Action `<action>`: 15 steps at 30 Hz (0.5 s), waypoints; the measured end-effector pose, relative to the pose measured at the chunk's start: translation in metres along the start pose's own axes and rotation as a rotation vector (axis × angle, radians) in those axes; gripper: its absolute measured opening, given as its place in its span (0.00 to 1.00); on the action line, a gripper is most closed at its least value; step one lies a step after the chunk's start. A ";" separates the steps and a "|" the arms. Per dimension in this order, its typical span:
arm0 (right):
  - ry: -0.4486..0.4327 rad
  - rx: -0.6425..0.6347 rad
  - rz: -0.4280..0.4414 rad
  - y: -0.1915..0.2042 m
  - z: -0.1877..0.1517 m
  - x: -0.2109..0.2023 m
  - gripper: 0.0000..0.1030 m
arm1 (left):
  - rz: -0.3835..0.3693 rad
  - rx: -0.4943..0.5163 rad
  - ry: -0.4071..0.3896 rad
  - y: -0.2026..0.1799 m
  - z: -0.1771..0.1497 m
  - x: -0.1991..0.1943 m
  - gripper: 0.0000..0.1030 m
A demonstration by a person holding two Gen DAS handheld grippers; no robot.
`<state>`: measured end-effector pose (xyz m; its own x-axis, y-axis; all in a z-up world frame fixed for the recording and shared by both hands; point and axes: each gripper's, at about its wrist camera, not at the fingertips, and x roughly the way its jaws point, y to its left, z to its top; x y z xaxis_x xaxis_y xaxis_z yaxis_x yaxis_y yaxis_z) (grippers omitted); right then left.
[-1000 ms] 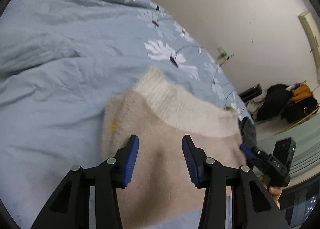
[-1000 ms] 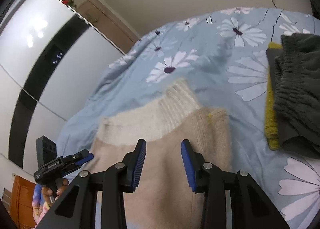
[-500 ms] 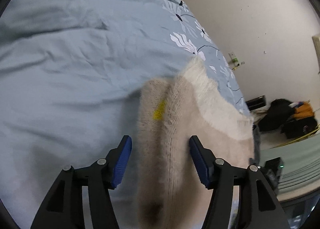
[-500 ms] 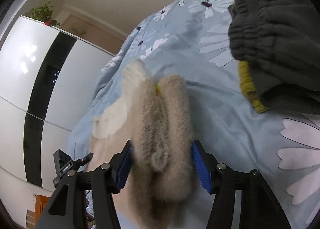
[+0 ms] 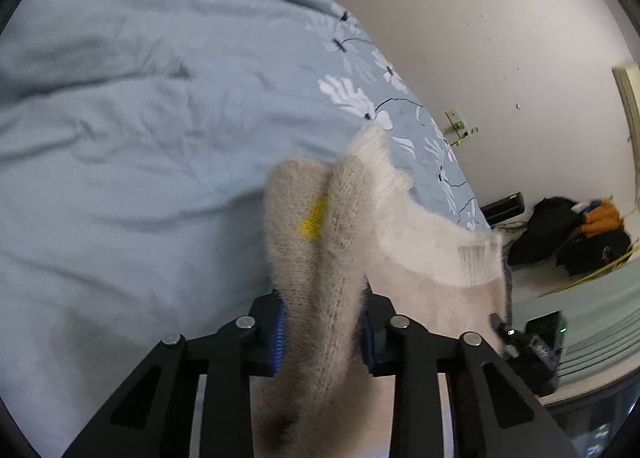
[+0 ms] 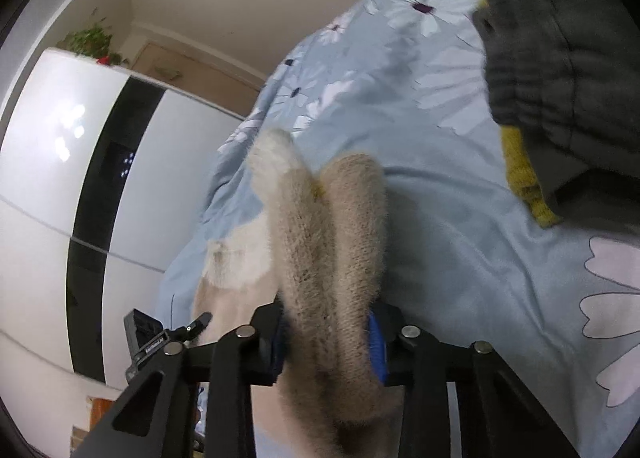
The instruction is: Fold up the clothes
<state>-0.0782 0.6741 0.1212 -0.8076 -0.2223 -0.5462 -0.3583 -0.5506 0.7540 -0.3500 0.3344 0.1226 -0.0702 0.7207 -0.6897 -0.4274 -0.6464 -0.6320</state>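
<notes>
While both the left gripper (image 5: 322, 336) and right gripper (image 6: 330, 342) clench the beige sweater (image 5: 324, 258), only the right wrist view shows 1 dark folded garment (image 6: 560, 58) — lying on the floral duvet (image 6: 460, 238).

Right hand-held gripper (image 6: 326, 342), black frame, blue pads: closed on a bunched fold of fuzzy beige knit sweater (image 6: 336, 242) with cream ribbed collar. Sweater lifted off the light blue, white-daisy-print bed cover (image 6: 460, 242). Dark grey gathered-waist garment (image 6: 560, 46), stacked on a mustard yellow knit item (image 6: 524, 174), toward the bed's far right. Left hand-held gripper (image 6: 198, 322), lower left, at the sweater's other side; grip unclear. White-and-black glossy wardrobe (image 6: 80, 186) beyond the bed's left edge, potted green plant (image 6: 90, 40) on top.
</notes>
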 end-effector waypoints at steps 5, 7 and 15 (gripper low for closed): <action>-0.043 -0.021 0.030 0.008 0.009 -0.029 0.32 | -0.026 0.085 -0.027 -0.045 -0.001 -0.015 0.27; -0.072 -0.030 0.042 0.009 0.016 -0.049 0.32 | -0.048 0.135 -0.030 -0.074 0.000 -0.015 0.27; -0.239 -0.049 -0.044 -0.022 0.066 -0.161 0.32 | -0.148 0.331 0.026 -0.212 0.005 0.043 0.27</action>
<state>0.0295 0.7752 0.2164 -0.8815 -0.0037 -0.4721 -0.3774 -0.5954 0.7093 -0.2670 0.5038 0.2282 0.0357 0.7908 -0.6110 -0.7005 -0.4163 -0.5796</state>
